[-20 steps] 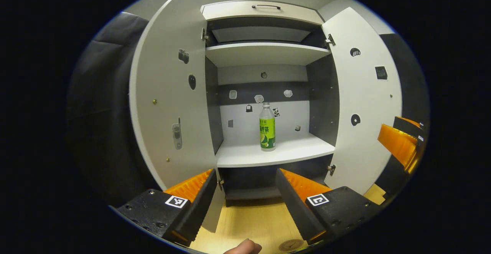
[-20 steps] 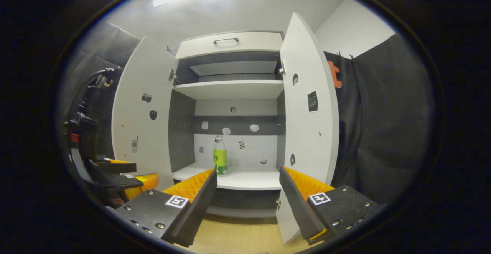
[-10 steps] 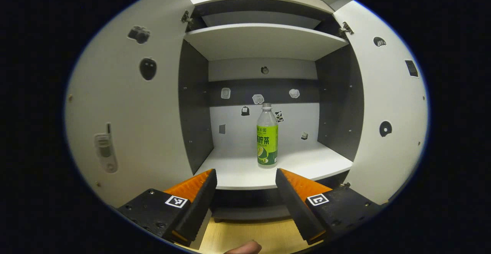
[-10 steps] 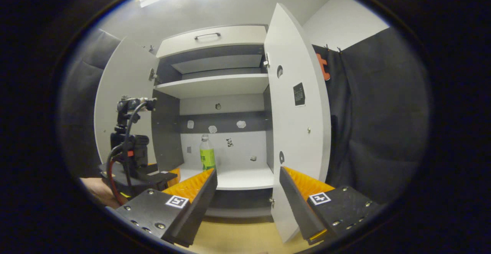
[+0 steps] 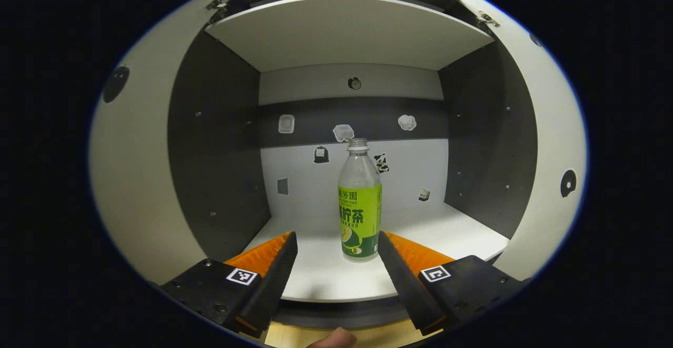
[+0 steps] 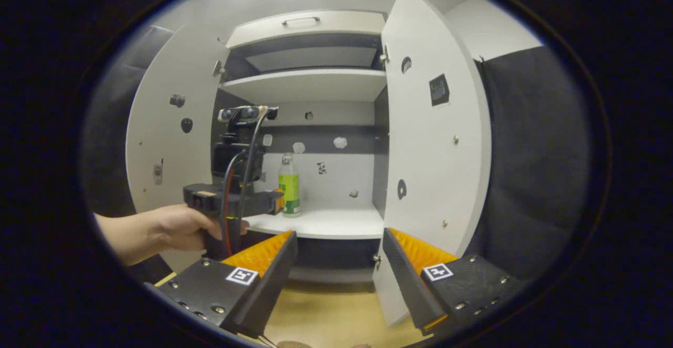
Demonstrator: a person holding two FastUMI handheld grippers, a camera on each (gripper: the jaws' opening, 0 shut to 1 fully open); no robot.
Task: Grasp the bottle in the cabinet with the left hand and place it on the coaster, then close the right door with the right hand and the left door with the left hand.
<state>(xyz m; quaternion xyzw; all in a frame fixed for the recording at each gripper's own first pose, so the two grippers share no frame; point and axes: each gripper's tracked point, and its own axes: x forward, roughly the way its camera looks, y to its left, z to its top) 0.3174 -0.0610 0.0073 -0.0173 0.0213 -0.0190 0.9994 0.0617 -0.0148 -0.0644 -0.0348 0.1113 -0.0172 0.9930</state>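
A clear bottle (image 5: pixel 359 201) with a green label stands upright on the cabinet's white lower shelf (image 5: pixel 326 277). My left gripper (image 5: pixel 336 248) is open, its fingers reaching over the shelf's front edge, with the bottle just ahead of the gap and a little to the right. In the right gripper view the bottle (image 6: pixel 288 185) shows inside the cabinet, and the left gripper (image 6: pixel 273 203), held by a hand (image 6: pixel 181 227), is close in front of it. My right gripper (image 6: pixel 339 251) is open and empty, hanging back in front of the cabinet near the right door (image 6: pixel 434 143).
Both cabinet doors stand open; the left door (image 6: pixel 163 132) carries small stickers. An upper shelf (image 5: pixel 347 35) roofs the compartment, and dark side walls (image 5: pixel 218 148) close it in. A pale wooden table (image 6: pixel 326 321) lies below the cabinet.
My left gripper has moved forward into the cabinet, so the bottle is larger and near its fingertips. The right gripper has shifted a little while staying open.
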